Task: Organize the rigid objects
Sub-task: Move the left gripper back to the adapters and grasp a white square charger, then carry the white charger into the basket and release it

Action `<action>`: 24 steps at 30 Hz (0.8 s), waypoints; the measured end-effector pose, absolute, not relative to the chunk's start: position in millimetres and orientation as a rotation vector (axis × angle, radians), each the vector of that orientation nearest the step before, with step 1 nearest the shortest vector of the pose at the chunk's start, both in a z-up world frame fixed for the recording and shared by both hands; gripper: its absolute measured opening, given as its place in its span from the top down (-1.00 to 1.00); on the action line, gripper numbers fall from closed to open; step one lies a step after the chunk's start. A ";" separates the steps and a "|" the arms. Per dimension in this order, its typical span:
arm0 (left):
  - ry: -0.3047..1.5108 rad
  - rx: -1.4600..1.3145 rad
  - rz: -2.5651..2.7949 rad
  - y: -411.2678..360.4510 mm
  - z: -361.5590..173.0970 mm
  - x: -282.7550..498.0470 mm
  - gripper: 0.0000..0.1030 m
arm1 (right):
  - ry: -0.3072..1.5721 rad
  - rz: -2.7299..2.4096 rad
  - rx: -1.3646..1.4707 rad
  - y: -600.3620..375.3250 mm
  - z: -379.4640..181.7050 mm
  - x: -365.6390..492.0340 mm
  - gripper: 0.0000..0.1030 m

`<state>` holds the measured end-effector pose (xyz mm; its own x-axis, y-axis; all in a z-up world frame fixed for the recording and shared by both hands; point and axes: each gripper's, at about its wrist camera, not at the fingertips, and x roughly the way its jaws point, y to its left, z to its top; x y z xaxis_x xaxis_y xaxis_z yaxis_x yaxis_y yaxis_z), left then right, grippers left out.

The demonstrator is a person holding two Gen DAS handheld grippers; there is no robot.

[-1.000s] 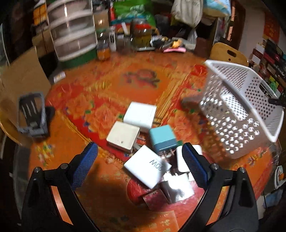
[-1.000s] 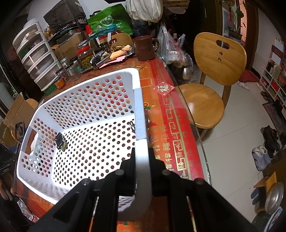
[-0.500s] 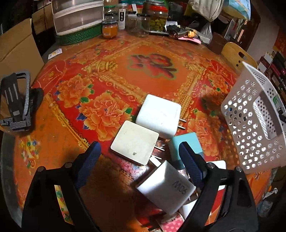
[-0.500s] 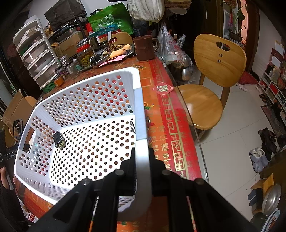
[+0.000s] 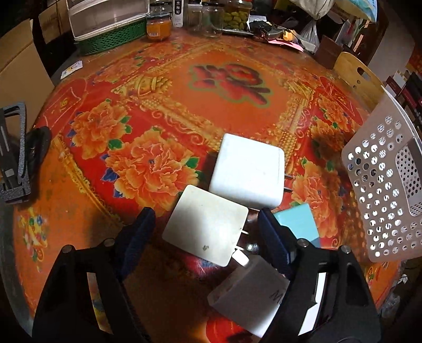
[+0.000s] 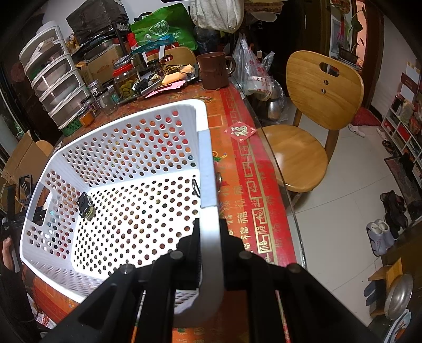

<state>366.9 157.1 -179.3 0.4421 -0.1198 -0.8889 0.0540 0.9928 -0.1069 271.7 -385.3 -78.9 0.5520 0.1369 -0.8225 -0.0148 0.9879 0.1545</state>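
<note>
Several plug-in chargers lie clustered on the red floral table. My left gripper (image 5: 205,232) is open, low over them, its blue-padded fingers either side of an off-white square charger (image 5: 205,229). A bigger white charger (image 5: 248,171) lies just beyond it, a light blue one (image 5: 298,224) to the right, and a white one marked with wattage (image 5: 250,290) below. My right gripper (image 6: 209,237) is shut on the rim of a white perforated basket (image 6: 118,211), held tilted; the basket also shows at the right of the left wrist view (image 5: 382,184). A small dark object (image 6: 85,205) lies inside.
A black phone stand (image 5: 13,158) sits at the table's left edge. Jars (image 5: 158,26), a drawer unit (image 5: 105,15) and clutter line the far side. A brown mug (image 6: 213,70) and a wooden chair (image 6: 311,118) are beyond the basket, by the table's glass edge.
My left gripper has moved forward and down over the chargers, so the off-white charger now lies between its fingers. The basket has shifted toward the right edge of the left view.
</note>
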 end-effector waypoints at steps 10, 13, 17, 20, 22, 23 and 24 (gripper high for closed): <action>1.077 -0.065 -0.090 159.2 -169.3 365.5 -0.10 | 0.985 0.088 0.131 -385.2 -79.1 272.8 0.82; 1.051 -0.049 -0.075 160.4 -155.6 362.9 -0.10 | 0.987 0.087 0.129 -384.7 -78.9 272.9 0.82; 1.004 -0.029 -0.083 154.6 -124.9 357.7 -0.10 | 0.988 0.087 0.128 -384.6 -79.4 273.3 0.82; 0.946 -0.009 -0.127 138.0 -87.2 354.3 -0.10 | 0.990 0.086 0.123 -383.9 -81.0 273.8 0.82; 0.908 0.022 -0.173 117.6 -59.2 353.6 -0.10 | 0.991 0.086 0.118 -383.7 -81.8 274.5 0.82; 0.895 0.034 -0.199 106.7 -48.1 353.9 -0.10 | 0.992 0.085 0.116 -383.5 -82.4 274.1 0.82; 0.883 0.052 -0.229 93.1 -36.8 354.3 -0.10 | 0.993 0.086 0.114 -383.4 -82.9 274.2 0.82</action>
